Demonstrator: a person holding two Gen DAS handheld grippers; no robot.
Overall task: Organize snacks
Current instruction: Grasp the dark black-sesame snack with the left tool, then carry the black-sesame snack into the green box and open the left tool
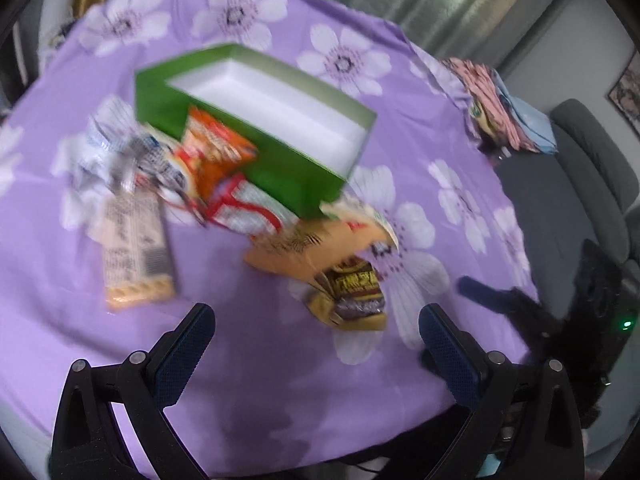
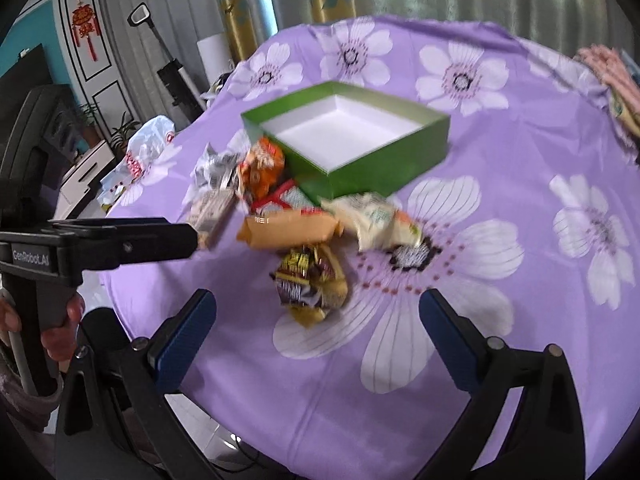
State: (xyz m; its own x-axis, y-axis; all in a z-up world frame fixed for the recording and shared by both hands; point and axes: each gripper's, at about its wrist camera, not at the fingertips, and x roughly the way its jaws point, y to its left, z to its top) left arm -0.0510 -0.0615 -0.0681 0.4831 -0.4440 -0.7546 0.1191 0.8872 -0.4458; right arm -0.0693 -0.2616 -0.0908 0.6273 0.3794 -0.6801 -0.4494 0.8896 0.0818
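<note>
both views blurred by motion; small print on the packets unreadable.

left gripper: fingers spread wide, nothing between them, held above the near part of the tabletop, which is covered by a purple cloth with white flowers. right gripper: fingers likewise spread wide, nothing held, above the near edge of the tabletop.

green box, open top, white inside, sits near the middle of the tabletop. no snack inside it as far as visible.

snacks lie in a loose pile against the box's near-left side:
- orange packet leaning on the box wall
- red-and-white packet just in front of it
- crumpled white wrapper at the far left of the pile
- beige bar-shaped packet, flat, left of the pile, a little apart
- long orange-tan packet across the front of the pile
- pale crumpled packet at the box's near corner, touching the long packet
- brown-and-yellow packet nearest both grippers

folded patterned cloth at the far right edge of the tabletop, well apart from the snacks.
</note>
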